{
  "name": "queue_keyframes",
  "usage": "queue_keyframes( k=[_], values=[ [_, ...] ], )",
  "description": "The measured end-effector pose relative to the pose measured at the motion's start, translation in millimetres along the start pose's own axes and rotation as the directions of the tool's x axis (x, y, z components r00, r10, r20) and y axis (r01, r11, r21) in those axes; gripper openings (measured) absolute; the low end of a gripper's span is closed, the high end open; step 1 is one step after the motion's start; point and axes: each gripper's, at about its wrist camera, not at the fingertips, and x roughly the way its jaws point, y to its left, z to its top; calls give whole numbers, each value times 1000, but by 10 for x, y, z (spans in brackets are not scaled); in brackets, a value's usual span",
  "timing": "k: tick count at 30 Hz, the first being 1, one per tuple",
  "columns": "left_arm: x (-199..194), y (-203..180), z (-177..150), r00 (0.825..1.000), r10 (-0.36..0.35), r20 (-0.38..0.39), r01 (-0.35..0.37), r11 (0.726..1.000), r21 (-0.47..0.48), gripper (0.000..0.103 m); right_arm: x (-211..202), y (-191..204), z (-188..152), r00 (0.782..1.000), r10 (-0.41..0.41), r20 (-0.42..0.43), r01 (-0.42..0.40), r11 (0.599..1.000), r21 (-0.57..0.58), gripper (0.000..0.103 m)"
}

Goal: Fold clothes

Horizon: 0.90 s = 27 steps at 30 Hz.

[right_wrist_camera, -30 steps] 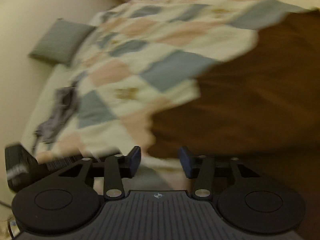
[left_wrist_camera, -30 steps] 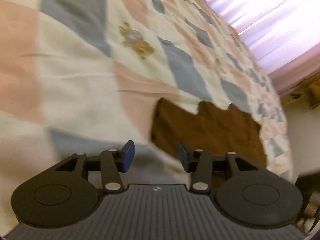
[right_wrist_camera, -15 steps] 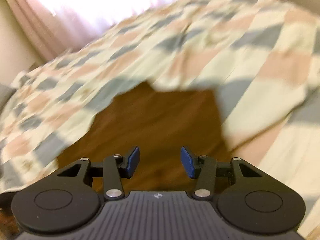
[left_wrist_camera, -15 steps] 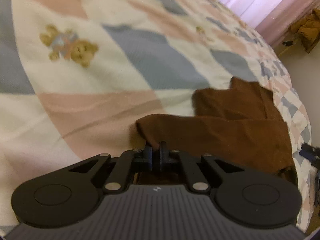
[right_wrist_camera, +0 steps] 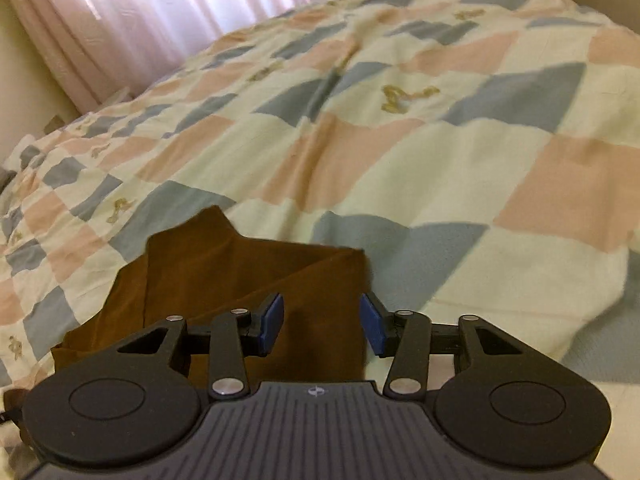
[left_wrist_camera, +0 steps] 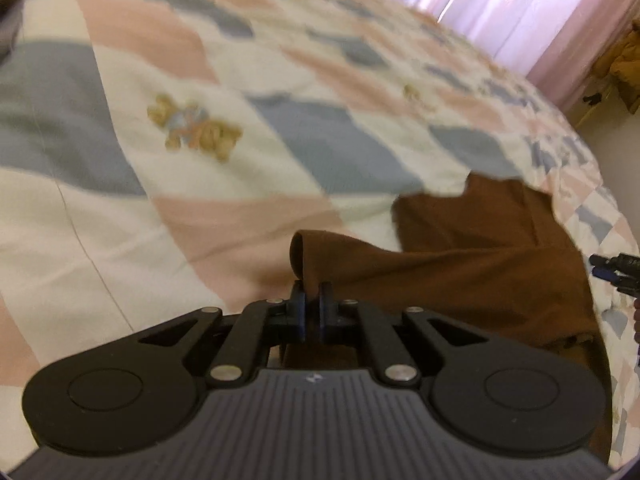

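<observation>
A brown garment (left_wrist_camera: 472, 264) lies on a bed with a checked quilt (left_wrist_camera: 200, 184). My left gripper (left_wrist_camera: 312, 300) is shut on a lifted, rolled edge of the brown garment at its near left side. In the right wrist view the same brown garment (right_wrist_camera: 224, 276) lies flat with a diagonal crease. My right gripper (right_wrist_camera: 322, 322) hovers open over its near right corner, with nothing between the blue pads (right_wrist_camera: 272, 320). The other gripper's tips (left_wrist_camera: 616, 268) show at the right edge of the left wrist view.
The quilt (right_wrist_camera: 440, 152) with pink, grey and cream squares and teddy bear prints covers the whole bed. Pink curtains (left_wrist_camera: 500, 4) hang behind it. A yellow-brown heap (left_wrist_camera: 624, 68) sits on furniture at the far right. A dark object (left_wrist_camera: 10, 16) lies at the left edge.
My left gripper closed on the garment's edge and has lifted it slightly. My right gripper swung round to face the window and came in over the garment's corner, still open.
</observation>
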Motion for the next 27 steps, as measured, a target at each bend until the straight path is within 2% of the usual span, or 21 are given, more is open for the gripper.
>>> queue_keyframes(
  k=[2, 5, 7, 10, 14, 18, 20, 21, 22, 23, 25, 27],
  values=[
    [-13, 9, 18, 1000, 1, 3, -1, 1000, -10, 3, 32, 17, -10, 1000, -8, -7, 8, 999, -40, 42],
    [198, -33, 5, 998, 20, -54, -20, 1000, 5, 3, 96, 21, -40, 999, -37, -33, 35, 997, -69, 38],
    [317, -82, -14, 997, 14, -80, -12, 1000, 26, 3, 17, 97, -193, 997, -60, -45, 52, 983, -176, 38],
    [386, -119, -24, 996, 7, -90, -3, 999, 41, 3, -130, 230, -456, 994, -97, -57, 71, 933, -353, 40],
    [364, -95, -24, 996, -3, -89, 5, 1000, 19, 3, -327, 407, -807, 987, -149, -61, 88, 817, -570, 39],
    [366, -93, -29, 995, -6, -99, 8, 1000, 19, 3, -523, 583, -1158, 978, -199, -53, 92, 652, -752, 37],
    [383, -107, -27, 994, -7, -105, 10, 1000, 25, 3, -546, 644, -1300, 973, -228, -36, 104, 571, -815, 22],
    [386, -124, -20, 994, -8, -106, 11, 999, 30, 3, -490, 650, -1342, 969, -246, -19, 121, 542, -831, 4],
    [388, -142, -13, 994, -9, -107, 13, 999, 35, 3, -469, 615, -1317, 969, -246, -15, 134, 573, -809, 3],
    [379, -174, -3, 994, -20, -104, 25, 999, 43, 3, -461, 563, -1265, 971, -241, -15, 143, 624, -768, 3],
    [361, -243, 11, 994, -47, -98, 53, 997, 55, 3, -504, 393, -1131, 975, -219, -32, 151, 762, -629, 3],
    [346, -337, 13, 992, -80, -92, 87, 994, 70, 3, -558, 150, -1020, 981, -181, -68, 136, 897, -421, 3]
  ],
)
